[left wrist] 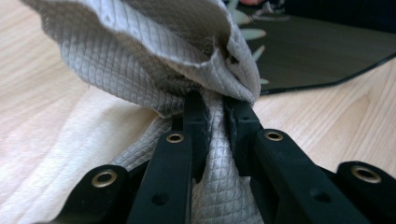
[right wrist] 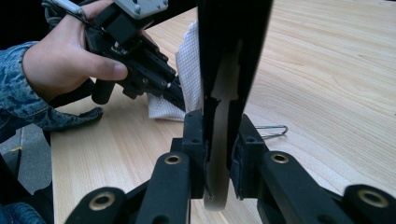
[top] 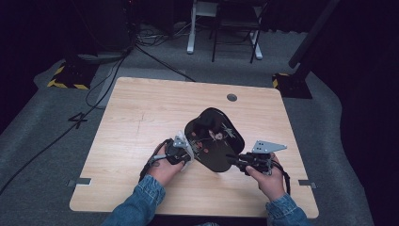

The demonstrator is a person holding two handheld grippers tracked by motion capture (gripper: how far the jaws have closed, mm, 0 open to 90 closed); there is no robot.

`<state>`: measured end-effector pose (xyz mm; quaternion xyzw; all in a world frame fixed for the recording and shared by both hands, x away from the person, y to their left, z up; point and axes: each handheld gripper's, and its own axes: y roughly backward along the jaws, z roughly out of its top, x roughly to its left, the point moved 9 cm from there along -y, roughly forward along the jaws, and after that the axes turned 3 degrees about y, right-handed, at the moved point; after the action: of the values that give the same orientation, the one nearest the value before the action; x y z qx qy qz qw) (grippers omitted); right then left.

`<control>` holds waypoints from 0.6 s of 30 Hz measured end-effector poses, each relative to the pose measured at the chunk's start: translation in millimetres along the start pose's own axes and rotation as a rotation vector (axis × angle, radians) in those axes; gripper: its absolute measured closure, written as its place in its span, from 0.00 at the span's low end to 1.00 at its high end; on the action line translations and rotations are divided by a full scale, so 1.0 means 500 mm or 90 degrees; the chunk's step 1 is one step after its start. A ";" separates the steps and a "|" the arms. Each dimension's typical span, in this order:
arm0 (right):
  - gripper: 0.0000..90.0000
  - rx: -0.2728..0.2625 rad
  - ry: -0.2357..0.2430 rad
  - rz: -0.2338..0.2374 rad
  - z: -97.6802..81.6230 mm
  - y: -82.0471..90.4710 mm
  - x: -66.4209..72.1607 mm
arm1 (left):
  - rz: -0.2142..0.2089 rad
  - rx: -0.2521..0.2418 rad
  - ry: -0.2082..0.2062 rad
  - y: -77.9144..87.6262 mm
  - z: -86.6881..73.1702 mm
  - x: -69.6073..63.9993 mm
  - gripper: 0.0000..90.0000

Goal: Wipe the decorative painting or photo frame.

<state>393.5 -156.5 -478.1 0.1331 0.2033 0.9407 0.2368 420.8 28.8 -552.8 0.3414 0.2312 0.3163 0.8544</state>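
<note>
**Here, cloth meeting plate over the table**

The left gripper (top: 184,151) is clamping its jaws tight on a bunched grey quilted cloth (left wrist: 163,56), pressing it against the black patterned plate (top: 214,136). The right gripper (top: 235,161) is pinching the plate's rim between nearly closed jaws, holding it tilted above the middle of the wooden table (top: 141,113).

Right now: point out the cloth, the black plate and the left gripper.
cloth (left wrist: 154,51), left gripper view, quilted fold above the jaws.
black plate (top: 216,153), high view, patterned face.
left gripper (right wrist: 180,100), right gripper view, jaw tips at the cloth.
</note>
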 end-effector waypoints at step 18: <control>0.88 -0.001 0.003 0.000 0.001 -0.001 -0.002 | -0.131 -0.041 0.008 0.054 0.015 -0.047 0.90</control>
<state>394.7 -156.7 -478.1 0.1304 0.2033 0.9412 0.2364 398.7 24.7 -524.0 0.2864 0.2604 0.2361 0.8913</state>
